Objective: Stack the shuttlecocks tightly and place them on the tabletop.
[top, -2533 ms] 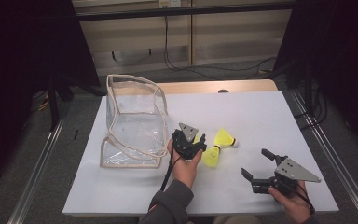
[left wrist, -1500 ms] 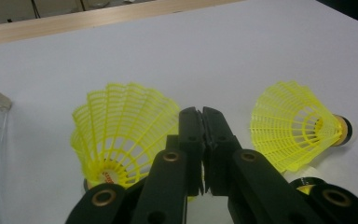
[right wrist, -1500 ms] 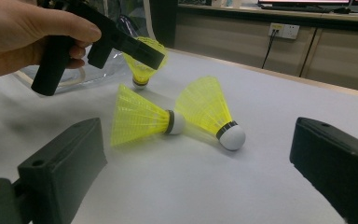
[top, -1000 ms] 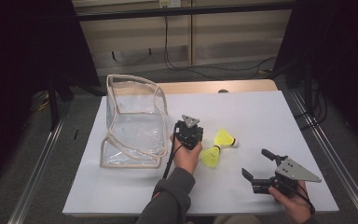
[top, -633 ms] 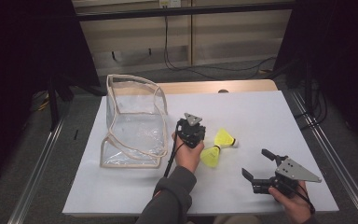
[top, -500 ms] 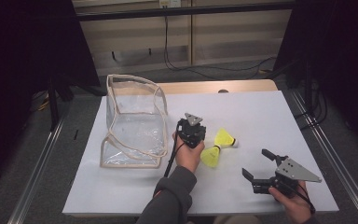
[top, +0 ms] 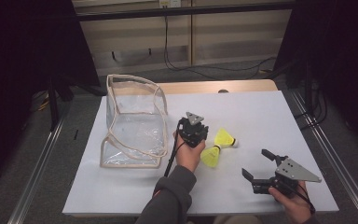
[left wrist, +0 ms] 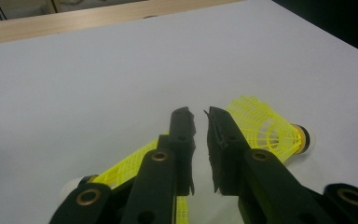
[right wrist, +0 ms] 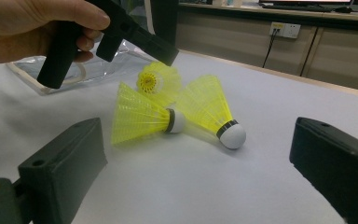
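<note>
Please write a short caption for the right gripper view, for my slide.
Open right gripper faces three yellow shuttlecocks on the white table; left gripper hangs above them.

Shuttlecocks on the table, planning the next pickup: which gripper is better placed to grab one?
Probably the left gripper: it hovers right over the yellow shuttlecocks, jaws almost closed with nothing between them. The right gripper sits farther off, open.

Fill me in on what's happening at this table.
A person works with a gripper in each hand. The left gripper hovers over yellow shuttlecocks lying together on the white table; its jaws stand nearly shut with nothing between them, having just been opening slightly. The right gripper waits open nearer the person. A clear bag stands open to the left.
</note>
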Available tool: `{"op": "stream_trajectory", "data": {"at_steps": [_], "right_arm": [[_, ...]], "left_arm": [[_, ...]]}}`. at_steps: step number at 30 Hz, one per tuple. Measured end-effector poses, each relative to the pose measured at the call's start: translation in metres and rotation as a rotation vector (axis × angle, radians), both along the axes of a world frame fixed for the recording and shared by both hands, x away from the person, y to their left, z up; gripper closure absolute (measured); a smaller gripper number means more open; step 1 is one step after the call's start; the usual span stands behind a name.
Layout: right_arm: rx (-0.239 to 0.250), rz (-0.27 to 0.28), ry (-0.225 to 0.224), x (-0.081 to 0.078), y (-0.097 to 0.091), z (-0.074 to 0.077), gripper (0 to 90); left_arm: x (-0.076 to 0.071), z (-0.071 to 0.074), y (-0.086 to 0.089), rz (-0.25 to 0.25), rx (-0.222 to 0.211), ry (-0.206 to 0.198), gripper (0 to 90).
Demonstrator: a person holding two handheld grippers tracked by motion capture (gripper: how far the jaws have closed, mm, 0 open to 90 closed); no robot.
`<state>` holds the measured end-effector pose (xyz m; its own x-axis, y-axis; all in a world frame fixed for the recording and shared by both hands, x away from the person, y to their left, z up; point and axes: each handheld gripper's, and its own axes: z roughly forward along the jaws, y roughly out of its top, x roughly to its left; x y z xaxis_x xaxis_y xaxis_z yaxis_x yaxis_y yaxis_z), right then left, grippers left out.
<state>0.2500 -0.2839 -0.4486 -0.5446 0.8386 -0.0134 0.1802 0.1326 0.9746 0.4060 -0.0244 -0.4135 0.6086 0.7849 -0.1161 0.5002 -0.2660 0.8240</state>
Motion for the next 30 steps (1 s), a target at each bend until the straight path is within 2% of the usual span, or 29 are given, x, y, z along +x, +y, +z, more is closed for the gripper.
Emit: {"op": "stream_trajectory", "data": {"at_steps": [5, 6, 8, 9, 10, 11, 13, 17, 18, 19, 20, 21, 25, 29, 30], "right_arm": [[-0.002, -0.002, 0.001, 0.000, 0.000, 0.000, 2.7], [-0.001, 0.001, 0.000, 0.000, 0.000, 0.000, 2.7], [-0.001, 0.002, 0.001, 0.000, 0.000, 0.000, 2.7], [-0.002, 0.000, 0.001, 0.000, 0.000, 0.000, 2.7], [-0.001, -0.002, 0.002, -0.001, 0.000, 0.000, 2.7], [-0.001, -0.002, 0.002, -0.001, 0.000, 0.000, 2.7], [-0.002, -0.001, 0.001, 0.000, -0.001, 0.000, 2.7], [0.000, 0.000, 0.002, 0.000, -0.001, 0.000, 2.7], [0.001, -0.001, 0.002, 0.000, -0.001, 0.000, 2.7], [0.001, -0.001, 0.002, 0.000, -0.001, 0.000, 2.7], [0.002, -0.001, 0.003, 0.000, -0.001, 0.000, 2.7], [0.001, 0.000, 0.002, 0.000, -0.001, 0.000, 2.8], [0.003, -0.002, 0.001, -0.001, -0.001, 0.000, 2.8], [0.005, -0.001, -0.001, -0.001, -0.002, 0.000, 2.8], [0.006, 0.000, -0.002, -0.001, -0.002, 0.000, 2.8]], "left_arm": [[0.001, 0.007, 0.000, 0.005, -0.002, -0.029, 77.3], [0.003, 0.010, 0.002, 0.014, 0.019, -0.046, 72.9], [0.004, 0.010, 0.002, 0.023, 0.021, -0.051, 70.7], [0.006, 0.010, 0.004, 0.024, 0.020, -0.046, 70.3], [0.009, 0.006, 0.004, 0.023, 0.048, -0.031, 69.8], [0.009, 0.006, 0.004, 0.023, 0.048, -0.031, 68.0], [0.012, 0.000, 0.004, 0.029, 0.096, -0.023, 61.9], [0.014, -0.004, 0.003, 0.026, 0.103, -0.014, 62.4], [0.014, -0.004, 0.003, 0.021, 0.122, -0.022, 62.2], [0.015, -0.005, 0.002, 0.026, 0.120, -0.020, 62.2], [0.016, -0.007, 0.002, 0.031, 0.111, -0.015, 63.2], [0.018, -0.007, 0.004, 0.021, 0.127, -0.011, 63.9], [0.020, -0.010, 0.005, 0.032, 0.138, -0.004, 70.4], [0.021, -0.009, 0.008, 0.052, 0.131, -0.009, 80.1], [0.023, -0.008, 0.010, 0.059, 0.111, 0.003, 81.8]]}}
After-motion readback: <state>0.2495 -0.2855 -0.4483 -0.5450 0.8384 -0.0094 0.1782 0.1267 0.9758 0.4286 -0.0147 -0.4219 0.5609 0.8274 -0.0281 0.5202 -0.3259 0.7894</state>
